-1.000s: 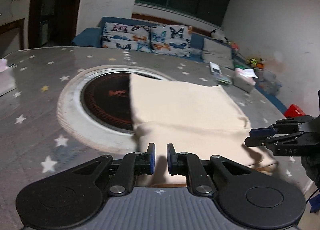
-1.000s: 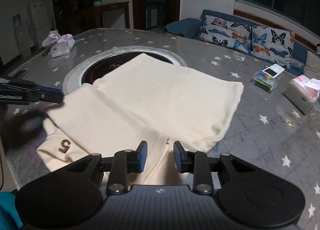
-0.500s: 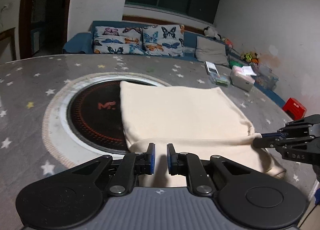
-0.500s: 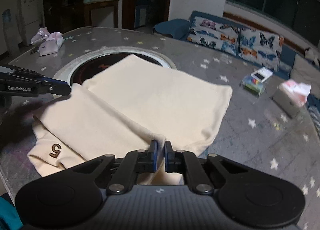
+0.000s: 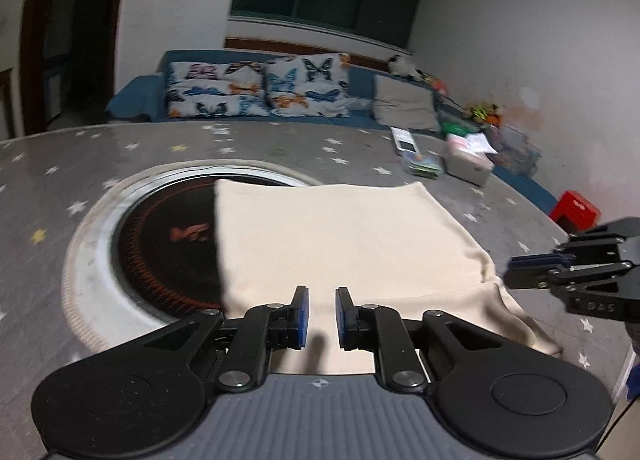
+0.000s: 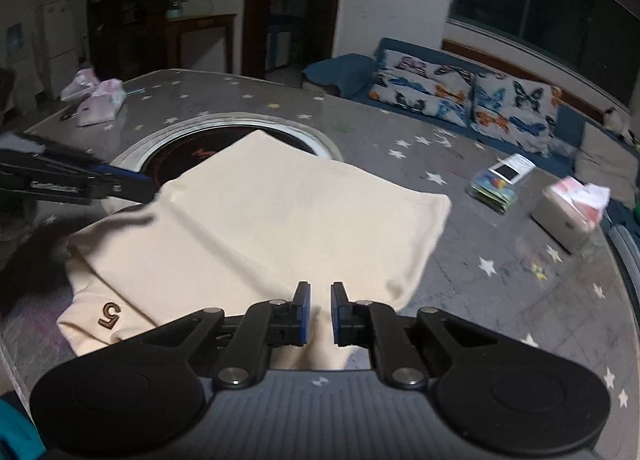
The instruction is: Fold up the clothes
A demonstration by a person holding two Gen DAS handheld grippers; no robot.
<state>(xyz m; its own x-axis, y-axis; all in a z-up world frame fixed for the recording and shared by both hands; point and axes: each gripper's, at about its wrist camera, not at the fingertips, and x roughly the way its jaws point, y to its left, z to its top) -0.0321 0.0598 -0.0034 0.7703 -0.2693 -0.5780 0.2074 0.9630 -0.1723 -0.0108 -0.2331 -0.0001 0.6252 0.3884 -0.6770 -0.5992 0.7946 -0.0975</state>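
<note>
both my left gripper (image 5: 318, 318) and right gripper (image 6: 319, 314) stand slightly apart, gripping nothing, above the folded cream cloth garment (image 6: 280, 228) at the near edge of the grey star-patterned tabletop (image 6: 500, 280).

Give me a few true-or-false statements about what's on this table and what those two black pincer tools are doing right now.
1. The cream garment lies partly over the round black inset in the table. True.
2. The garment carries a brown figure 5 near one corner. True.
3. The tissue box sits on top of the garment. False: it stands apart, on the star-patterned tabletop.
4. The right gripper is clamped tight with no gap. False: a narrow gap shows between its pads.
5. The left gripper holds a butterfly pillow. False: the butterfly pillows lie on the blue sofa.
</note>
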